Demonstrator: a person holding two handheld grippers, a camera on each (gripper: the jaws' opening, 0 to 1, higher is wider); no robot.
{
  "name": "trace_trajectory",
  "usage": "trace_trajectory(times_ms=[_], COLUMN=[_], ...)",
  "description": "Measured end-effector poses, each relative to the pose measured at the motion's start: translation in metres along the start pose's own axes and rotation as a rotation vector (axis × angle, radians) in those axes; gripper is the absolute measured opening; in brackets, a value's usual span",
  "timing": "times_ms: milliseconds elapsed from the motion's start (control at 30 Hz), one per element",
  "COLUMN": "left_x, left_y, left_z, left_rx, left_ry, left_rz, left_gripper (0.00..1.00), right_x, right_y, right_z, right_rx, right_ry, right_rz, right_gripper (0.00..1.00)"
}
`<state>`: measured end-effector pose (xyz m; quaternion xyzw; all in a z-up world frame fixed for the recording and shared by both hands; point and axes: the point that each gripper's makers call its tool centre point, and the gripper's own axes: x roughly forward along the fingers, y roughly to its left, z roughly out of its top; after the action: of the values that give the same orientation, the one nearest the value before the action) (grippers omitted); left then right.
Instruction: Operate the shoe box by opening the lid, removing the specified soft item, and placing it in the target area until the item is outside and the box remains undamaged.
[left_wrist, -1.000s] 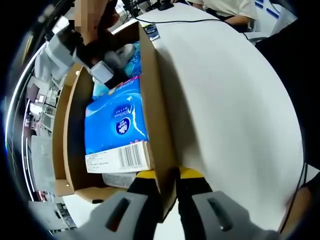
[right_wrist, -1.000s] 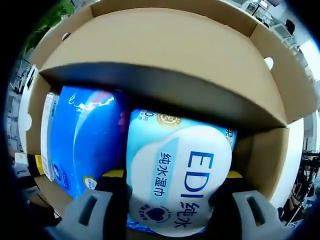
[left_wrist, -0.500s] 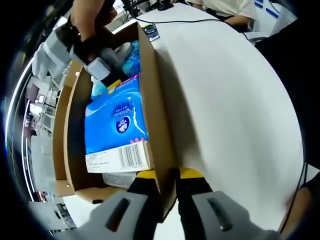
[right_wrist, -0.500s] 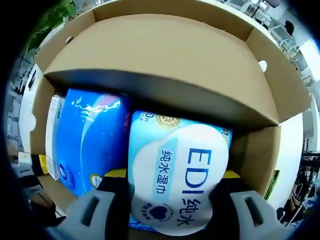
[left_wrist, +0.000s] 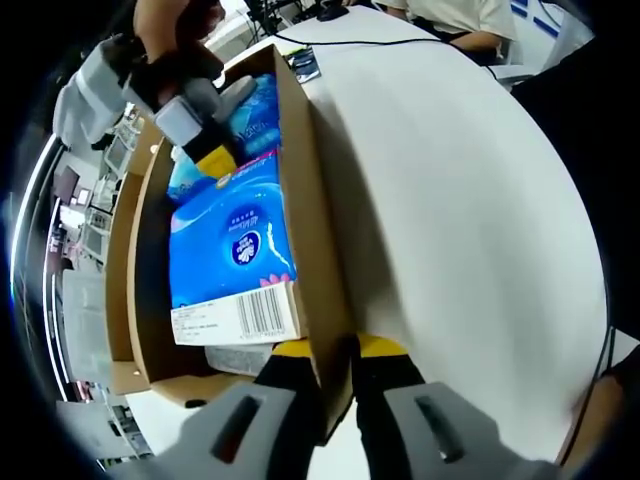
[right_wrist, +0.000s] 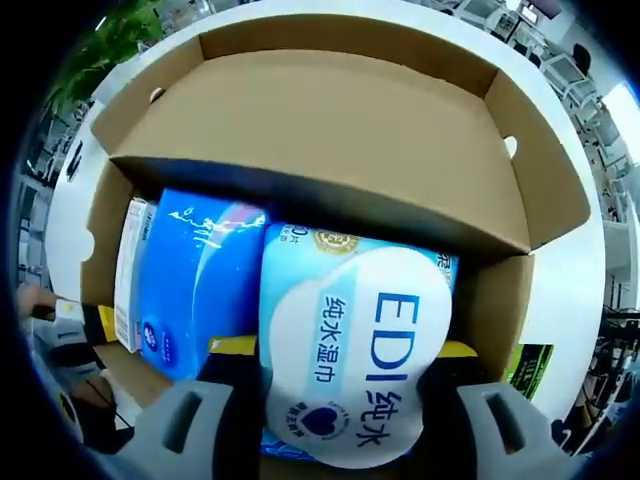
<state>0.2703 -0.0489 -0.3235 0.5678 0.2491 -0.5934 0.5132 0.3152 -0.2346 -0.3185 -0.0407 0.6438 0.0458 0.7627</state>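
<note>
Lid work looks finished: the shoe box (right_wrist: 330, 130) stands open on the white tabletop (left_wrist: 470, 200), its cardboard flap thrown back. The left tongs (left_wrist: 335, 375) are pinched narrow on the near side wall of the box, one jaw inside and one outside, steadying it. The right tongs (right_wrist: 330, 385) are spread around the pale wet-wipes pack (right_wrist: 355, 360), the soft one printed "EDI", with a jaw pressed against each side of it. From the left gripper view those right tongs (left_wrist: 205, 130) sit at the far end of the box, with the pack partly above the rim. Beside the pack, touching it, lies a blue tissue pack (left_wrist: 232, 240) with a barcode on its end, flat inside the box.

By my reckoning the task is about halfway: box open, item gripped, but the pack is not yet clear of the box and nothing has been set down. No target area is marked anywhere I can make out. The lower end of the wet-wipes pack is hidden behind the jaws, and the box floor is covered by the packs. The cardboard shows no tears where visible.
</note>
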Motion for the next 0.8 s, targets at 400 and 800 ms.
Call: trace_trajectory(times_ms=[400, 800], left_x=[0.001, 0.001], left_y=[0.001, 0.001], left_z=[0.0, 0.0], left_rx=[0.004, 0.004], left_ry=[0.0, 0.0], left_rz=[0.0, -0.002], left_gripper=[0.09, 0.09], right_x=[-0.031, -0.058], right_y=[0.008, 0.013], right_z=[0.001, 0.009], right_rx=[-0.043, -0.106], right_ry=[-0.061, -0.114], right_rz=[0.03, 0.052], right_gripper=[0.62, 0.61])
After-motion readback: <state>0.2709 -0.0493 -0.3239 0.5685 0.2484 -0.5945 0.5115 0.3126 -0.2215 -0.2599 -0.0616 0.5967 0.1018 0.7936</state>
